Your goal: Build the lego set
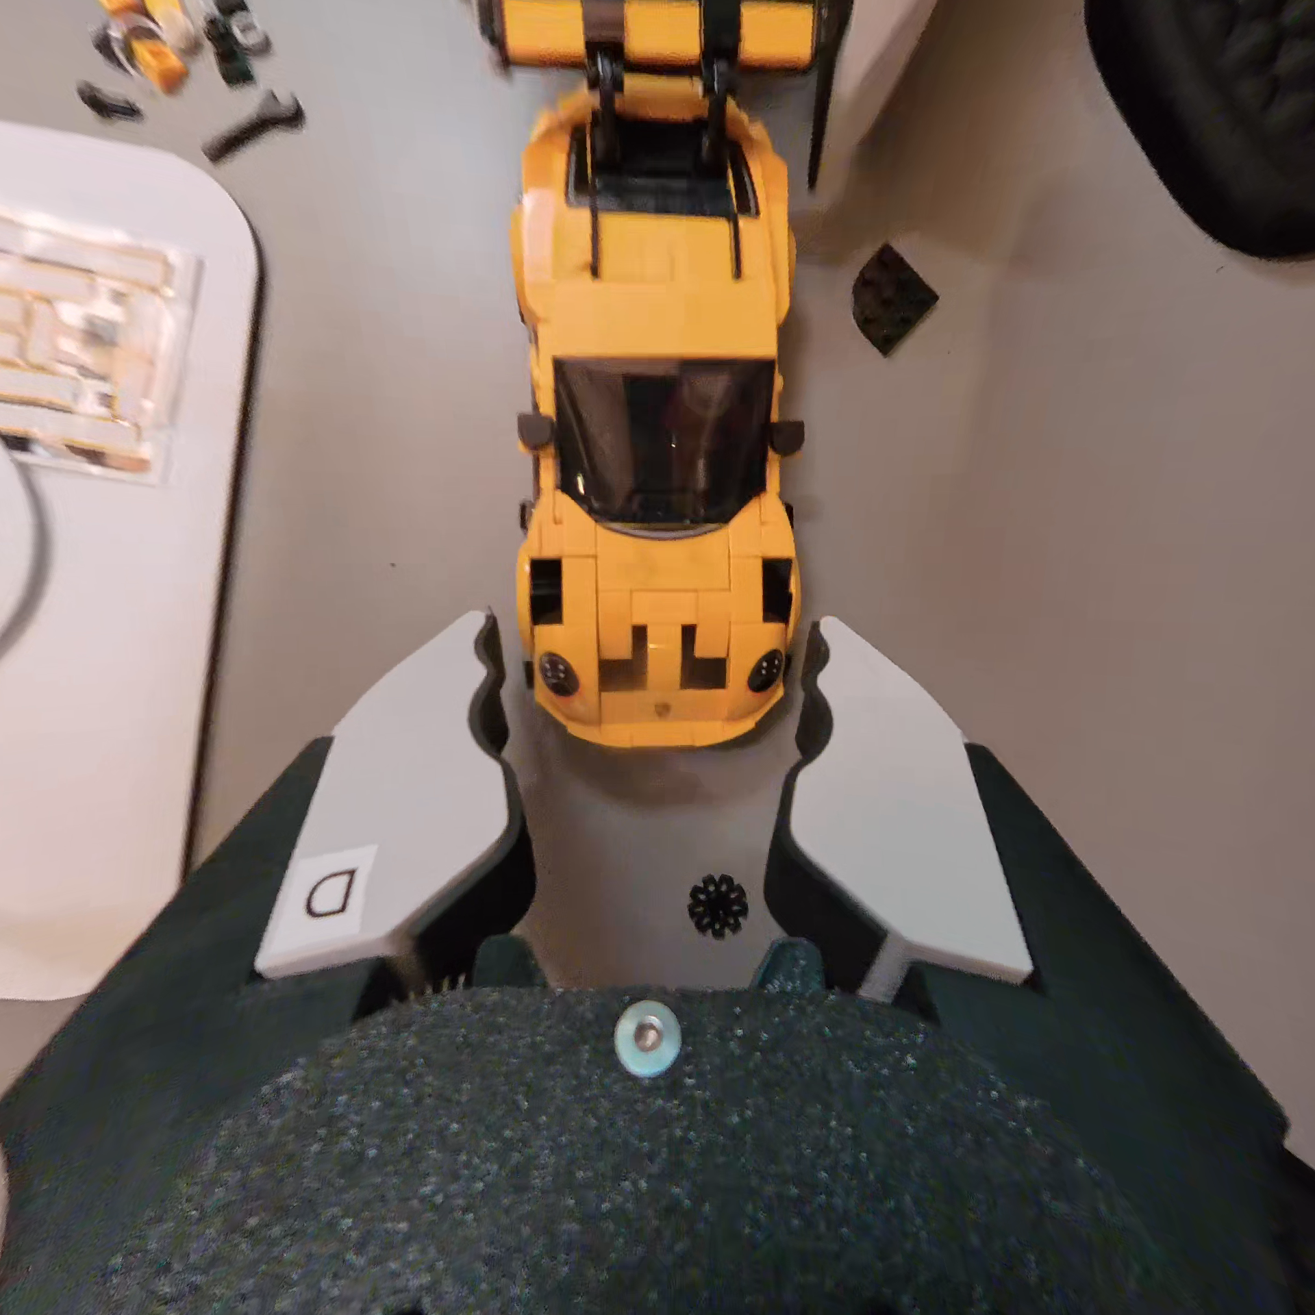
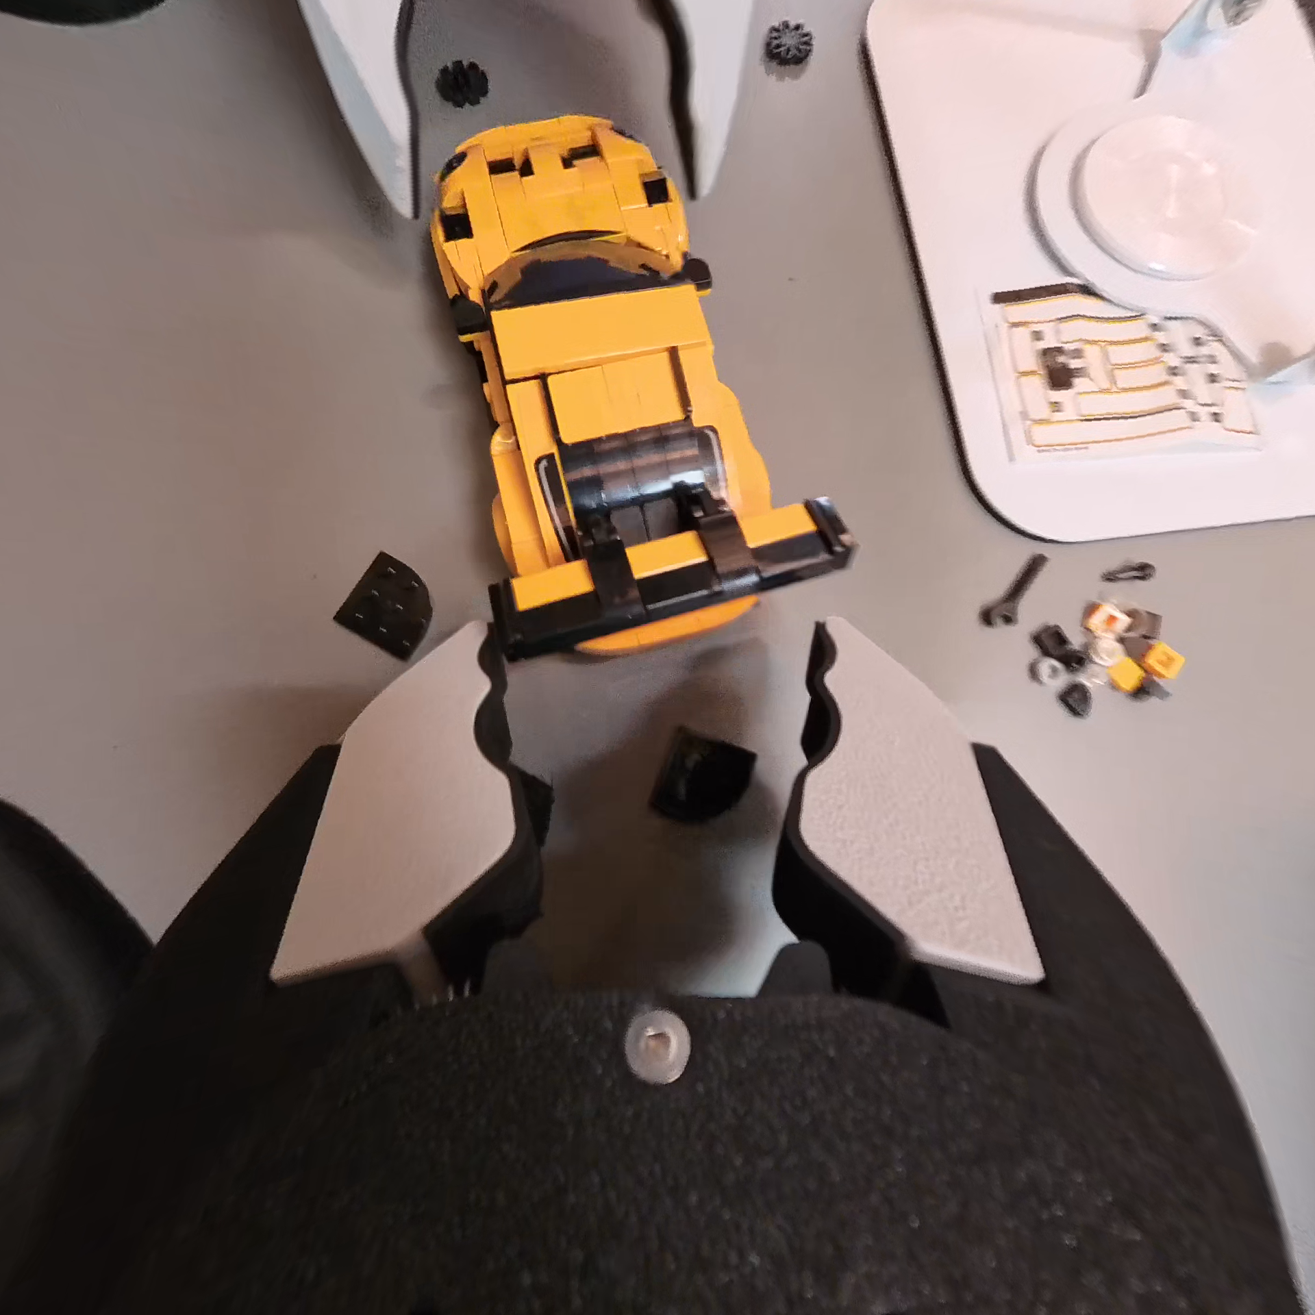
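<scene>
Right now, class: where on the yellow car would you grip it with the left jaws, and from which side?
Grip the yellow car across its nose, coming from the front. The left gripper is open, facing the headlights, and the nose's flat sides already sit between the jaws. Probably avoid the rear wing, which stands on thin black struts.

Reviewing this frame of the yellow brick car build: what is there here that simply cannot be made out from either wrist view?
- Yellow brick car: its wheels and underside are hidden by its own body in both views.
- Rear wing: cut off by the top edge in the left wrist view.
- Pile of small loose pieces: too small and blurred to identify in either view.
- Black curved plate between the right gripper's fingers: blurred, studs unclear.
</scene>
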Available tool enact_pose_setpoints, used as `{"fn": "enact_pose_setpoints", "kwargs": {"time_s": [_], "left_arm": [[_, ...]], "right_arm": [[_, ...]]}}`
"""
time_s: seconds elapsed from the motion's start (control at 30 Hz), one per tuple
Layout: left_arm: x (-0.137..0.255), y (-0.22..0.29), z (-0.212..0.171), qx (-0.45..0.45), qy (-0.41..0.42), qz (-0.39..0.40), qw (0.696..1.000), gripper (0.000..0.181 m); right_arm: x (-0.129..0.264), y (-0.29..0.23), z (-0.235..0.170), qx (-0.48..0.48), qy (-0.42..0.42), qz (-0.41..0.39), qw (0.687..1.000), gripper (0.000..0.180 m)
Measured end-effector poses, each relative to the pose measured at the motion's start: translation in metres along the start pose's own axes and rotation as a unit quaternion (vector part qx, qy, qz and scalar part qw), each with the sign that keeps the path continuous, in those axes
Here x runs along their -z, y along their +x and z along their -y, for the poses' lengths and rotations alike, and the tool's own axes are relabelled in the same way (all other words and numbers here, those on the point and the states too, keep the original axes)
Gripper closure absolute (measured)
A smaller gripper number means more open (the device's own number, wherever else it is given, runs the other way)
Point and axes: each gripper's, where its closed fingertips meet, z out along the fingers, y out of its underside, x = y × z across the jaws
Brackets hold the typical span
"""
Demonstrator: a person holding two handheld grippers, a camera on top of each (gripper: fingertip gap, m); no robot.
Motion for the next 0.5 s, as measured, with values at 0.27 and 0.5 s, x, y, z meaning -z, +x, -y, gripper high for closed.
{"fn": "enact_pose_setpoints", "kwargs": {"time_s": [0.27, 0.5], "left_arm": [[-0.004, 0.010, -0.010, 0.022, 0.017, 0.040, 0.999, 0.106], [-0.004, 0.025, -0.013, 0.063, 0.068, 0.084, 0.992, 0.106]], "right_arm": [[0.020, -0.015, 0.061, 0.047, 0.020, 0.009, 0.999, 0.117], [-0.033, -0.038, 0.096, 0.124, -0.093, 0.057, 0.986, 0.133]]}}
